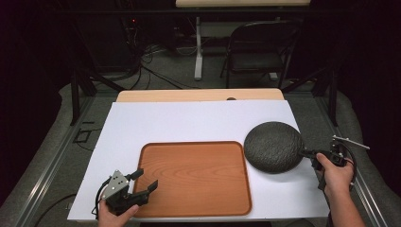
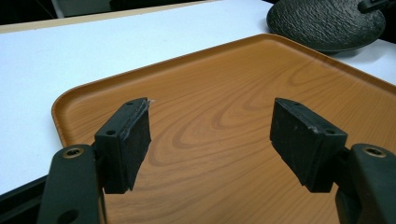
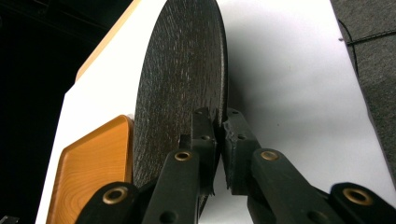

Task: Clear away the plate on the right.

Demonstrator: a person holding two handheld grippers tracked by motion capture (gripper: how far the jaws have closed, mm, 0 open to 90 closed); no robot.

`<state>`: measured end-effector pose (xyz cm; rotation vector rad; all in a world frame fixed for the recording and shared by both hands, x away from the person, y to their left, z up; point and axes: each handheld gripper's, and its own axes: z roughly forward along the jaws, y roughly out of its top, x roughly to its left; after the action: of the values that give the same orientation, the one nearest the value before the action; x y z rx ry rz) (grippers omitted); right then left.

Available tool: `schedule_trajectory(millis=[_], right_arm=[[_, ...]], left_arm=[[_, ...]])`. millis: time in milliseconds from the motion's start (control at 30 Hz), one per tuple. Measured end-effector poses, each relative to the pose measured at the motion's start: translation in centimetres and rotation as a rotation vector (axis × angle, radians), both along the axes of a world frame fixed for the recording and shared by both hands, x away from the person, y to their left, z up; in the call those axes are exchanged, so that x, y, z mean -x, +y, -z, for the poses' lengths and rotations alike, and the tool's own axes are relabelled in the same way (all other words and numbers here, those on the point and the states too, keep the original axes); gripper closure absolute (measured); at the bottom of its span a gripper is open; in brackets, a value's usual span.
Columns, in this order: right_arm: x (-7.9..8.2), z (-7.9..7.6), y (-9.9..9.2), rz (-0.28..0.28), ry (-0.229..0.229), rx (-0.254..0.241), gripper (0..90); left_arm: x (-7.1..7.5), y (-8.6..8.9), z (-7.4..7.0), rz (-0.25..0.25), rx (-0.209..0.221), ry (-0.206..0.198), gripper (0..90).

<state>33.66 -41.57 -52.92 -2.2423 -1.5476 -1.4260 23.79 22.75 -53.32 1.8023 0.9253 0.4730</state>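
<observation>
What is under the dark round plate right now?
The dark plate, pinched at its rim by the right claw, has white table cover beneath it; its shadow falls there. Its edge nearest the wooden tray hides the spot underneath, so contact there is unclear.

Dark lab: black curtains, floor cables (image 1: 156,71), folding chair (image 1: 257,49).

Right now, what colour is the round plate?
Dark grey-black plate with a rough, pebbly surface; clearest in the left gripper view.

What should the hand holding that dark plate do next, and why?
Probably carry the dark plate sideways over the wooden tray and lower it there. The right gripper is clamped on its rim, the plate looks tilted off the white board, and the tray is bare.
</observation>
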Motion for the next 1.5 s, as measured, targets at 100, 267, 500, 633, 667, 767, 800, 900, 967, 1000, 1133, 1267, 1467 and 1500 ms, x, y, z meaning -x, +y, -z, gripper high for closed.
schedule_trajectory(millis=[100, 267, 500, 633, 667, 767, 800, 900, 967, 1000, 1133, 1267, 1467, 1500], right_arm=[[-0.8, -0.4, -0.1, -0.019, 0.013, 0.005, 85.4], [-1.5, -0.8, -0.2, -0.034, 0.016, -0.006, 86.9], [-2.7, -1.5, -0.2, -0.053, 0.034, 0.016, 87.2], [-3.1, -2.0, 0.0, -0.061, 0.040, 0.020, 87.3], [-3.2, -2.1, 0.1, -0.065, 0.042, 0.023, 87.3], [-3.5, -2.3, 0.1, -0.070, 0.046, 0.026, 87.3], [-3.6, -2.4, 0.1, -0.083, 0.051, 0.041, 87.3], [-3.7, -2.4, 0.1, -0.071, 0.049, 0.027, 87.3], [-3.8, -2.4, 0.1, -0.080, 0.054, 0.033, 87.3], [-3.9, -2.4, 0.0, -0.084, 0.052, 0.039, 87.3], [-4.2, -2.7, 0.0, -0.097, 0.070, 0.051, 87.4], [-4.7, -2.9, 0.1, -0.100, 0.076, 0.046, 87.4], [-5.4, -3.4, 0.2, -0.116, 0.106, 0.058, 87.4], [-5.5, -3.5, 0.3, -0.112, 0.098, 0.058, 87.4]], left_arm=[[0.0, 0.0, 0.0, 0.002, -0.001, -0.001, 29.1], [0.0, 0.0, 0.0, 0.002, -0.004, 0.001, 29.1], [0.0, 0.0, 0.1, 0.001, -0.003, 0.003, 29.1], [-0.1, 0.0, 0.1, -0.001, -0.003, 0.002, 29.1], [-0.1, 0.0, 0.1, -0.001, -0.004, 0.003, 29.1], [-0.1, 0.0, 0.1, -0.001, -0.003, 0.004, 29.1], [-0.1, 0.0, 0.1, -0.003, -0.005, 0.004, 29.1], [-0.1, 0.0, 0.1, -0.004, -0.004, 0.006, 29.1], [-0.1, 0.0, 0.1, -0.005, -0.005, 0.007, 29.1], [-0.1, 0.0, 0.1, -0.004, -0.004, 0.006, 29.1], [-0.1, 0.0, 0.1, -0.003, -0.007, 0.009, 29.1], [-0.1, 0.0, 0.1, -0.005, -0.004, 0.010, 29.1], [-0.1, 0.0, 0.2, -0.006, -0.002, 0.012, 29.1], [-0.1, 0.0, 0.2, -0.006, -0.002, 0.012, 29.1]])
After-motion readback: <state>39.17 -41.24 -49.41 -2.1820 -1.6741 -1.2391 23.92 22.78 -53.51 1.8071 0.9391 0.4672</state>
